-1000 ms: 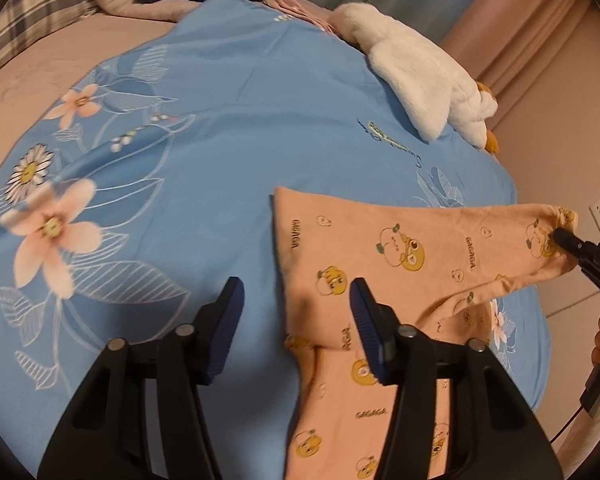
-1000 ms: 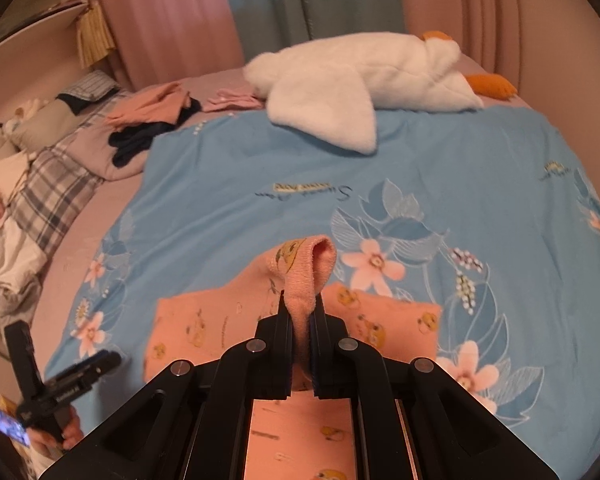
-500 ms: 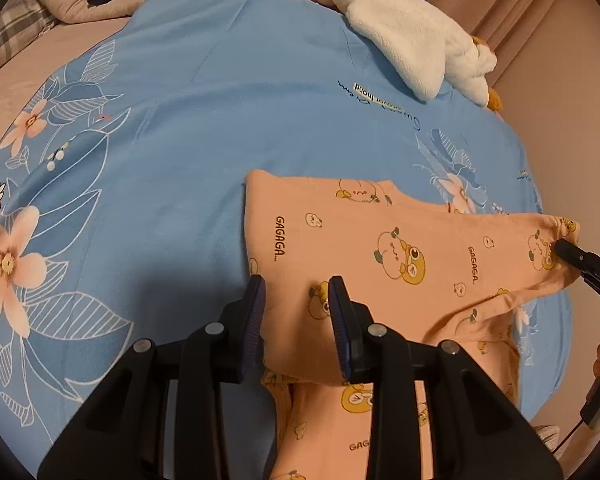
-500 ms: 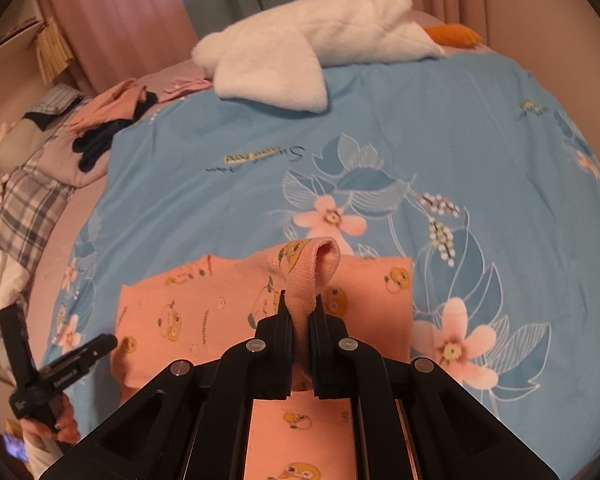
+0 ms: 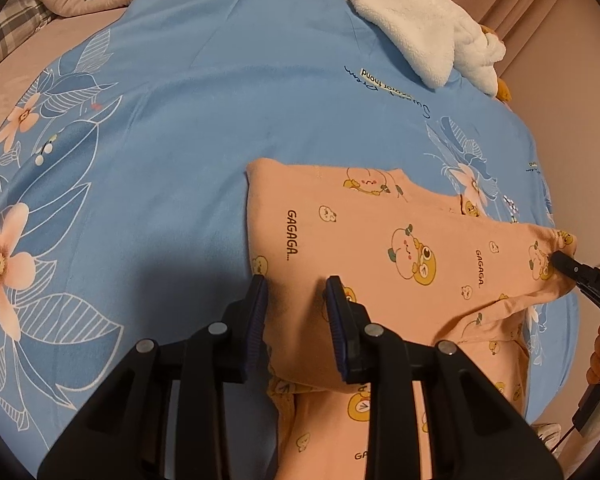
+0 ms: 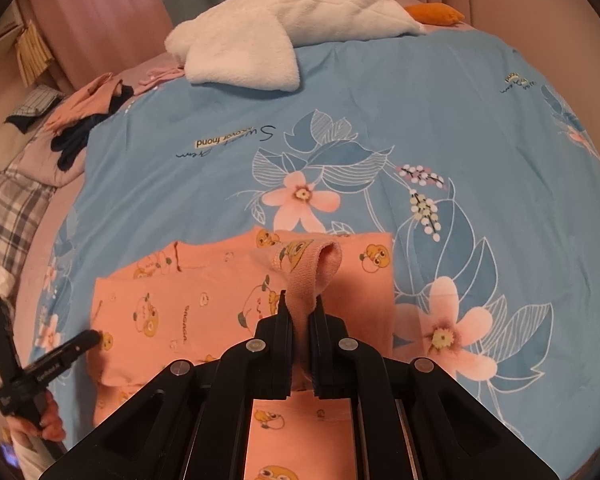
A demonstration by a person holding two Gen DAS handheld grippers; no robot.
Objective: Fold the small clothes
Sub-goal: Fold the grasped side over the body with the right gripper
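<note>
Narrowing over the last second, the left gripper (image 5: pixel 296 308) has drawn its jaws in around the near left edge of the peach garment (image 5: pixel 400 248), and fabric now sits between the blue pads (image 5: pixel 340 320); whether they already press on it is hard to tell, since a gap with cloth bulging through is visible between them. A second ago those jaws stood wide, above bare blue bedsheet (image 5: pixel 180 120) beside the cloth, so this hand has reached its grab point. Off to its right, the right gripper (image 6: pixel 300 312) is clenched on the ribbed cuff (image 6: pixel 312 272), which loops up out of its closed fingers, and it has sunk closer to the sheet while holding that same end. Ahead of both tools the garment lies partly doubled over on the bed, a white plush toy (image 6: pixel 284 28) well beyond it. With both ends taken, the next fold looks ready to begin once the left grip firms up.
</note>
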